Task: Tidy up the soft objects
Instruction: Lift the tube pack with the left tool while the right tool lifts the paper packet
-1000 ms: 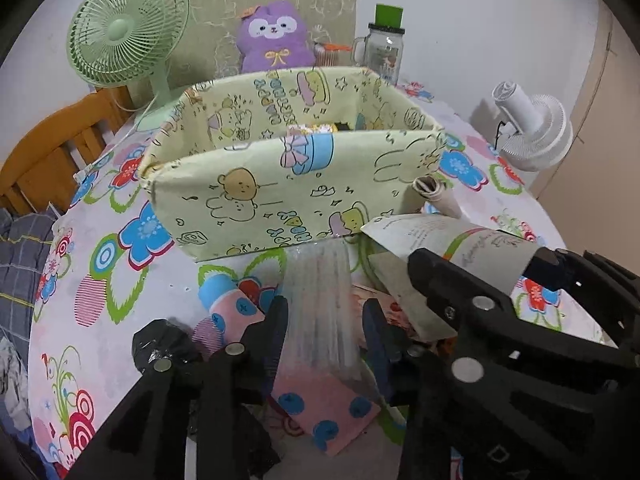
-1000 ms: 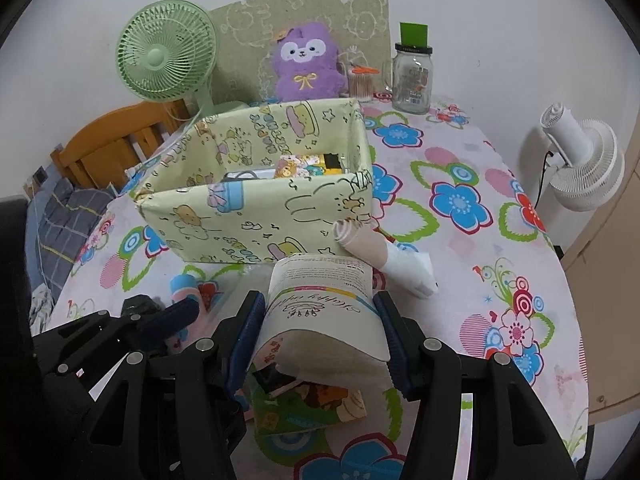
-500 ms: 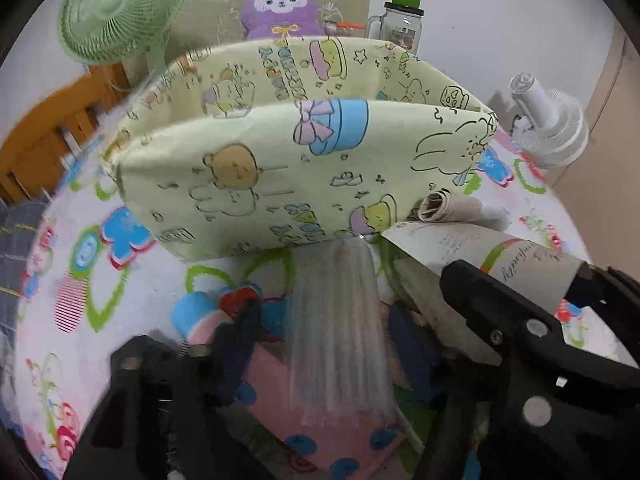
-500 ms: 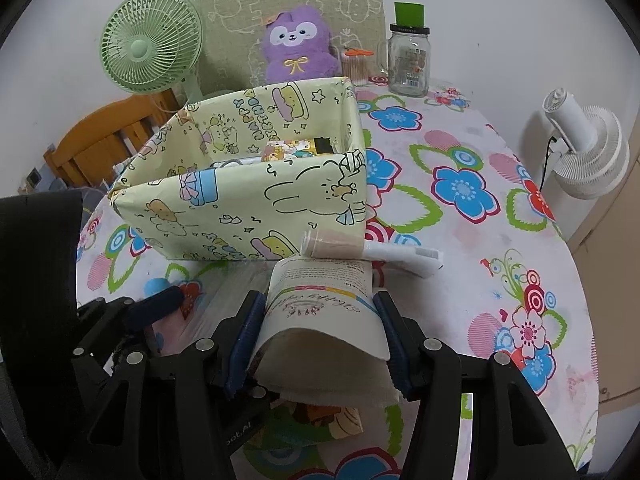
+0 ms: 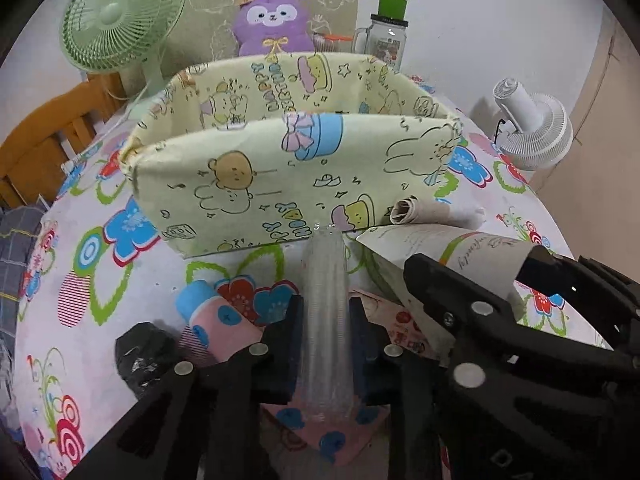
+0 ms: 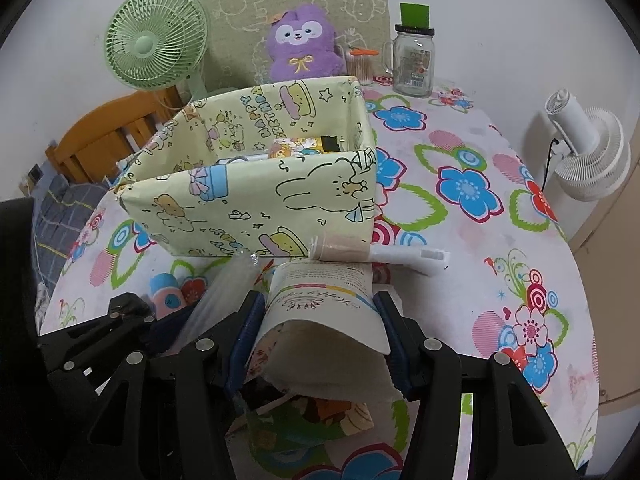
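Our left gripper (image 5: 325, 334) has just been closing, and its jaws now pinch a clear, ribbed plastic sleeve (image 5: 325, 304) that runs straight out between the two pads and ends just short of the pale yellow cartoon-print fabric box (image 5: 296, 184). Under that sleeve lies a pink pouch with blue dots (image 5: 224, 320) on the flower-print tablecloth (image 5: 100, 276).

Our right gripper (image 6: 320, 320) stands partly open and grips a cream paper pouch with a printed label (image 6: 324, 308) by its two side edges; the pouch bulges up between the pads, its printed end pointing toward the box. Just beyond it a rolled beige and white packet (image 6: 372, 254) lies against the box's near wall.
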A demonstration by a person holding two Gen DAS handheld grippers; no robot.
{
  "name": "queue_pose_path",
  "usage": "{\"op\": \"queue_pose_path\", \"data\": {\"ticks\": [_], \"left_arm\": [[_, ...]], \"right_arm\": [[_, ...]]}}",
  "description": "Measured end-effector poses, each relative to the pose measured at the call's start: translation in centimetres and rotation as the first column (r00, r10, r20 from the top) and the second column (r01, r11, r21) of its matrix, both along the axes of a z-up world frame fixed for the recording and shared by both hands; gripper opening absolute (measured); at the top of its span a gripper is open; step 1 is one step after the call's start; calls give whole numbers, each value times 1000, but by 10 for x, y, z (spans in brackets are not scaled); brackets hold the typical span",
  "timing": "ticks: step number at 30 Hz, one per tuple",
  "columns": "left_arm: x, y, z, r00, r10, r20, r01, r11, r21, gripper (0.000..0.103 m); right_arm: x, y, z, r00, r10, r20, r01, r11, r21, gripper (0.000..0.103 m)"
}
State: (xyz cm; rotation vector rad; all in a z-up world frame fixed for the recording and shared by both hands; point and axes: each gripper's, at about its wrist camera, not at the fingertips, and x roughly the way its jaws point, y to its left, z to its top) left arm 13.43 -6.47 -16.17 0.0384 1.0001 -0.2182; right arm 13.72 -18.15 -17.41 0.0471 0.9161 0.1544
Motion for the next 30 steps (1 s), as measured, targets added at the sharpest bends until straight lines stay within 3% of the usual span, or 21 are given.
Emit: {"op": "queue_pose_path", "data": {"ticks": [30], "left_arm": [[-58, -4, 77, 987, -5, 159, 2, 1000, 19, 20]], "right_arm": [[-63, 0, 72, 986, 10, 166, -14, 1000, 27, 60]]}}
